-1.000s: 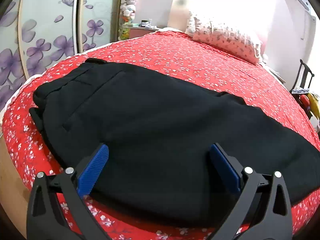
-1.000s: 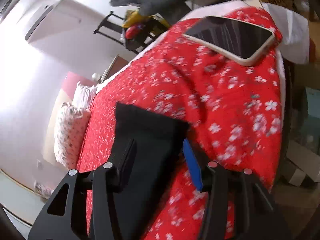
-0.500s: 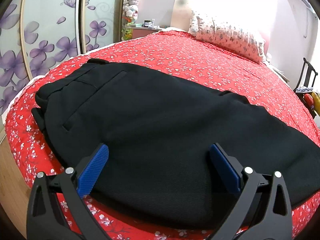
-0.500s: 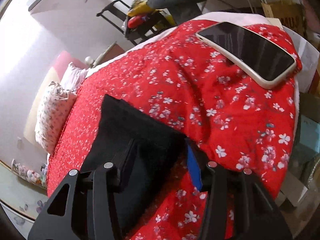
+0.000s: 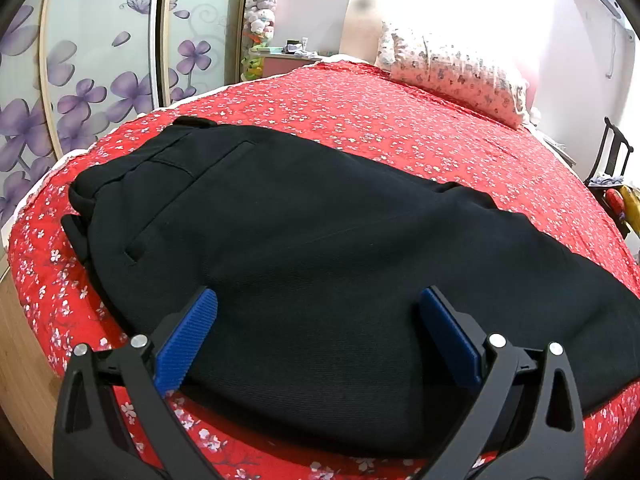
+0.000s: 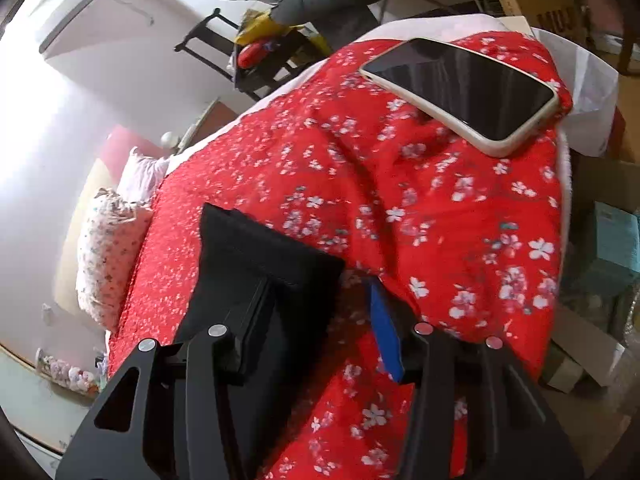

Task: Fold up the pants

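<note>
Black pants [image 5: 320, 248] lie flat across a red flowered bedspread [image 5: 380, 120], waistband at the left, legs running to the right. My left gripper [image 5: 320, 320] is open, its blue pads [image 5: 188, 336] spread wide over the near edge of the pants, holding nothing. In the right wrist view the leg hem [image 6: 272, 252] lies between the fingers of my right gripper [image 6: 320, 320]. Its jaws stand apart around the hem corner, one blue pad [image 6: 384, 332] on the bedspread side.
A phone [image 6: 464, 92] lies on the bed corner beyond the hem. A flowered pillow [image 5: 456, 72] sits at the head of the bed. Sliding wardrobe doors [image 5: 100, 60] stand left. A dark chair [image 6: 256, 56] with clothes stands by the bed. Boxes [image 6: 612, 240] are beside the bed edge.
The left view has risen and tilted slightly, pants unmoved. The right gripper has rolled and shifted along the hem; its jaws stay apart around the leg end.
</note>
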